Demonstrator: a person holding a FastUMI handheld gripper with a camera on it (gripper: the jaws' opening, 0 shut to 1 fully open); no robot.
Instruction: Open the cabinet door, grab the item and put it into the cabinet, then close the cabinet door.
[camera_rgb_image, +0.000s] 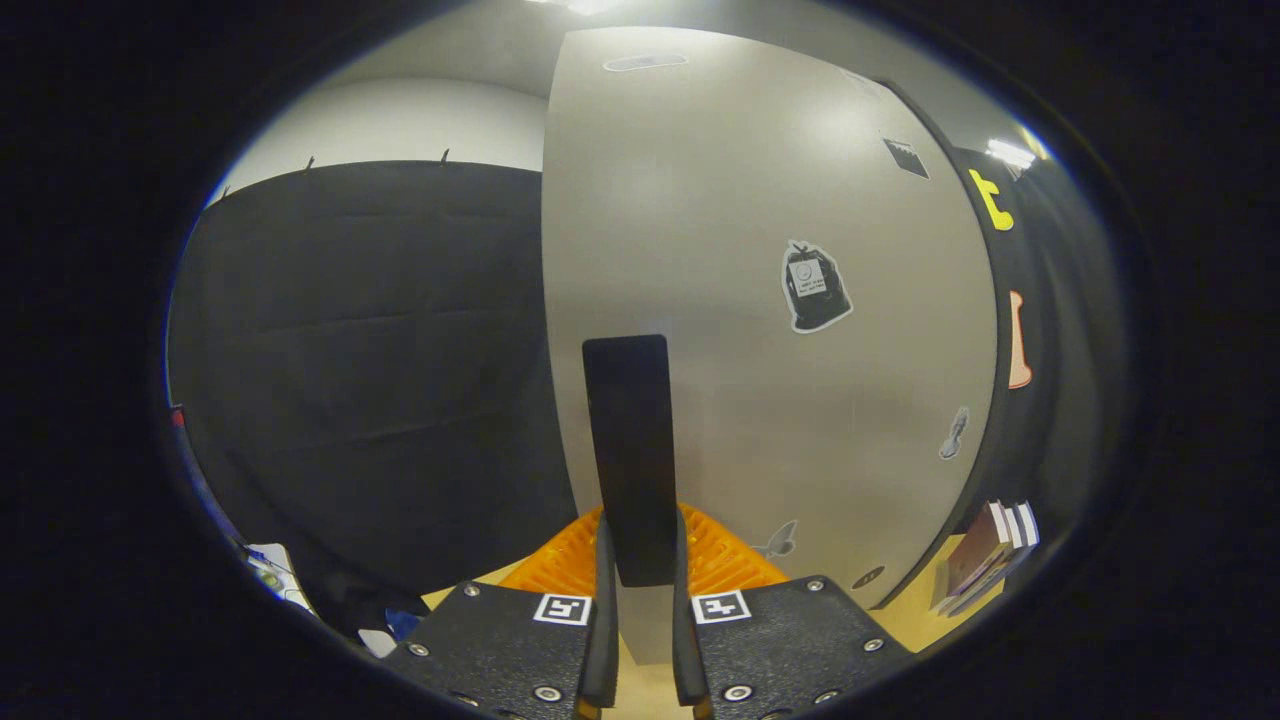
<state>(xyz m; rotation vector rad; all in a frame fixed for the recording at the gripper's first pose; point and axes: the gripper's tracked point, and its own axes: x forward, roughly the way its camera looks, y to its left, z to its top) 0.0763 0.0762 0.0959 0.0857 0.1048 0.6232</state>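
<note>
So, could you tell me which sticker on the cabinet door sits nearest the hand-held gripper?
The small pale sticker low on the cabinet door, just right of the black handle the hand-held gripper clamps.

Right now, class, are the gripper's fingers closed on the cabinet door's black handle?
Yes, the gripper has both fingers pressed against the black handle on the cabinet door.

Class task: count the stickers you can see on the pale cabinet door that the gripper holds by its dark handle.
5. Stickers: big one mid-door, dark one up top, small one by the edge, two low down. Others may be hidden.
</note>
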